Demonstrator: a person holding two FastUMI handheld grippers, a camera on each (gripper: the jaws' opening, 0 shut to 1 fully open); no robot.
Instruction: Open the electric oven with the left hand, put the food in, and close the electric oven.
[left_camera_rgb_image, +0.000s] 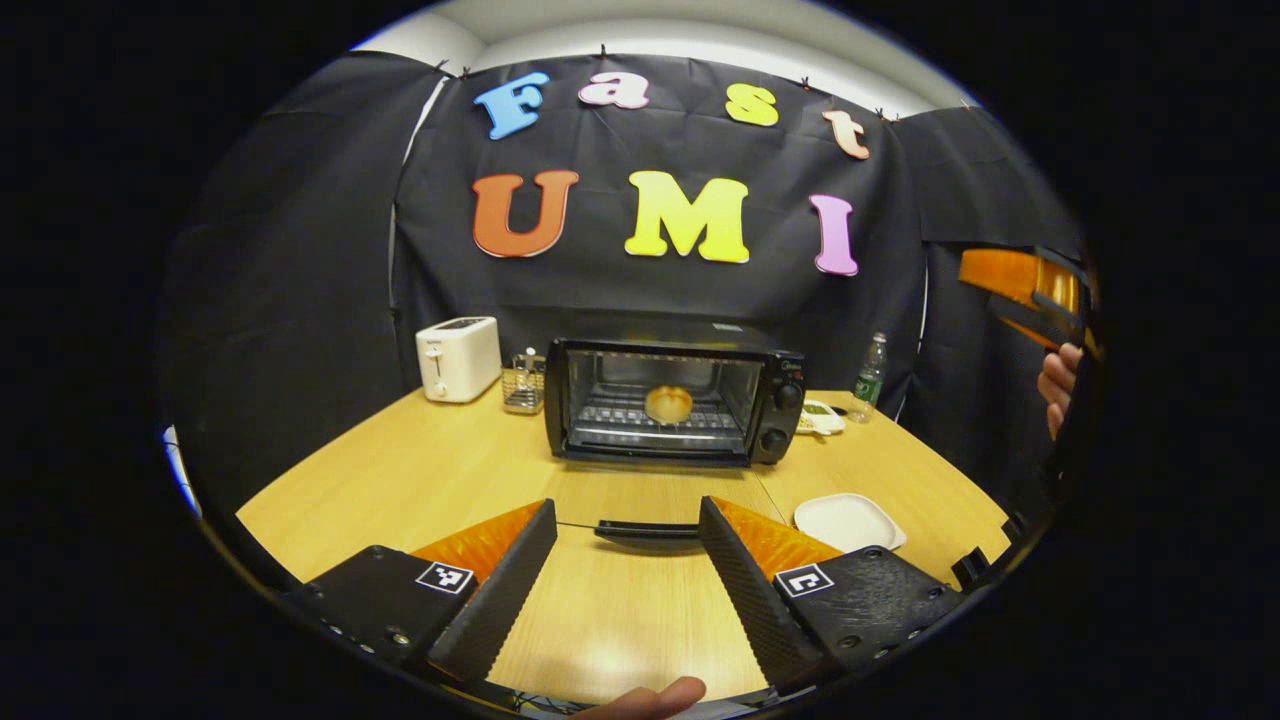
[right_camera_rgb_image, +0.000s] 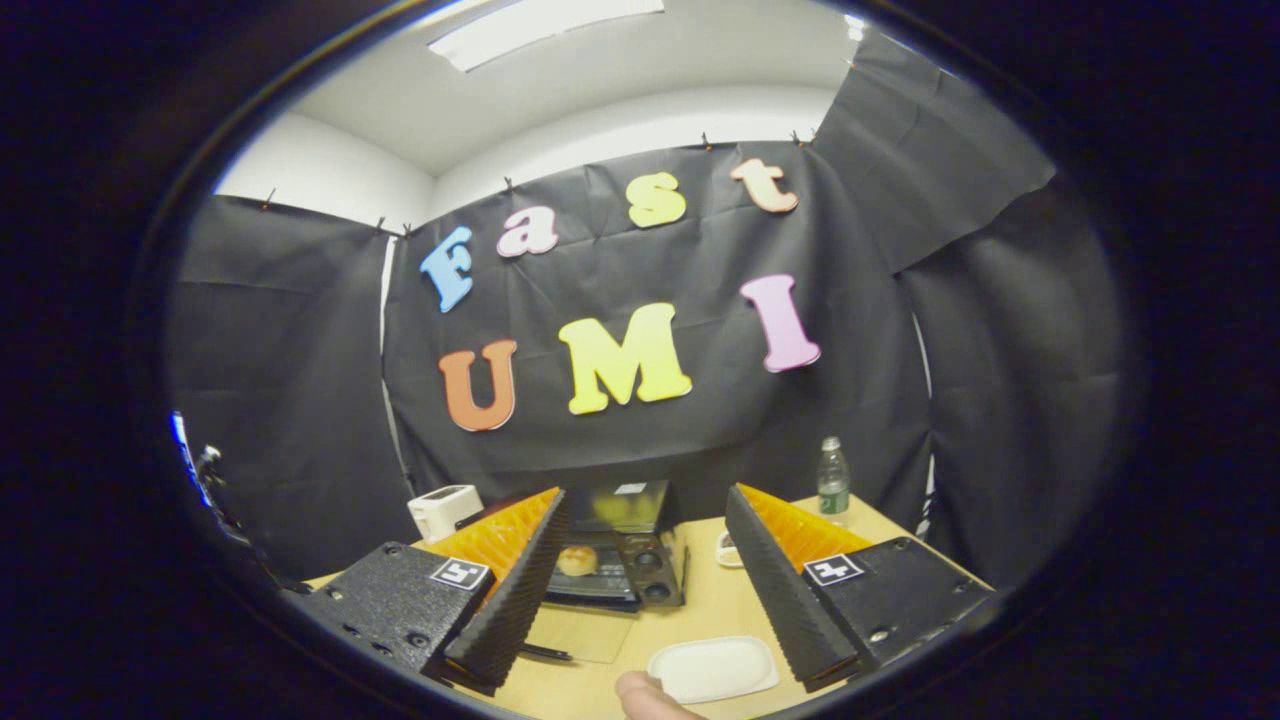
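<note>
Oven (left_camera_rgb_image: 672, 400) on wooden table (left_camera_rgb_image: 400, 480)

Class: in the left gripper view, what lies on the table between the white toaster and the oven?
A small clear glass container stands between the toaster and the oven, seen in the left gripper view.

The left gripper view sits low over the desk (left_camera_rgb_image: 420, 470), facing straight at the electric oven (left_camera_rgb_image: 672, 400) ahead of the left gripper (left_camera_rgb_image: 628, 560), fairly near. The right gripper view looks from higher and farther back, tilted upward past the right gripper (right_camera_rgb_image: 645, 585), the oven (right_camera_rgb_image: 615, 545) small between its fingers. Both share the oven, the white plate (right_camera_rgb_image: 712, 668) and the bottle (right_camera_rgb_image: 833, 480).
</note>
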